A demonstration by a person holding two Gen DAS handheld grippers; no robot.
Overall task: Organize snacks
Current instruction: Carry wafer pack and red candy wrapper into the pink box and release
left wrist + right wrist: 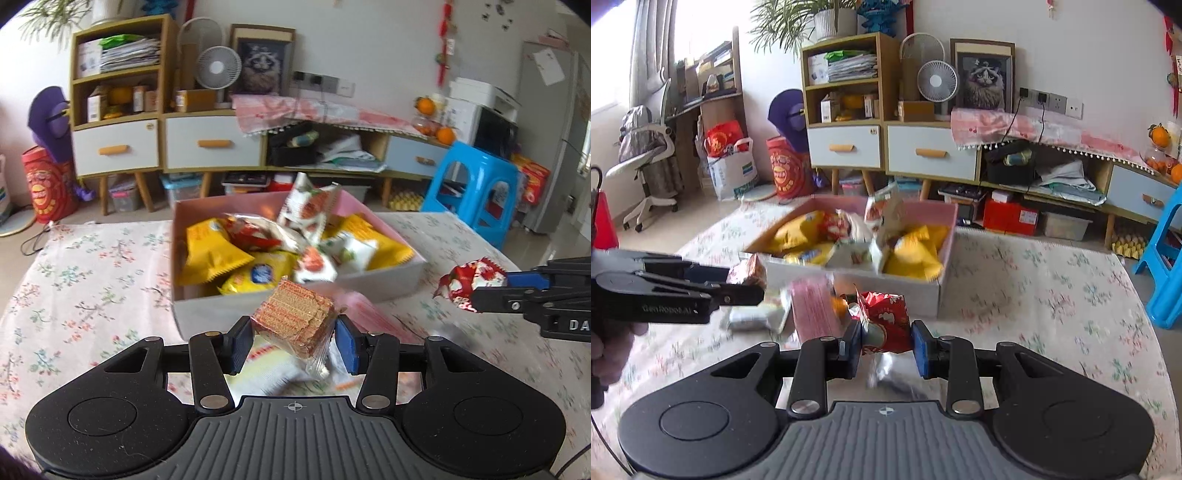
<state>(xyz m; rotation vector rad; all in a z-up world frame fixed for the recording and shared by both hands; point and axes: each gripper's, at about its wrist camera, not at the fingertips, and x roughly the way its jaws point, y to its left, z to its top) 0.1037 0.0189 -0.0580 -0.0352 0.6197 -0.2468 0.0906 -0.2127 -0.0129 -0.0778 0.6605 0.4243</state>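
Note:
A pink-lined cardboard box [384,284] [923,291] stands on the floral tablecloth, filled with yellow and white snack packets [210,254] [916,254]. My left gripper [293,332] is shut on a clear-wrapped wafer block [293,317], held just in front of the box's near wall; it also shows at the left of the right wrist view [748,275]. My right gripper [884,338] is shut on a red and white snack packet [884,321], to the right of the box in the left wrist view [471,284].
A pink packet [812,310] and a silver packet [757,317] lie on the table [1034,295] before the box. A blue plastic stool [472,188] stands off the table's right side. Cabinets and shelves [118,144] line the far wall.

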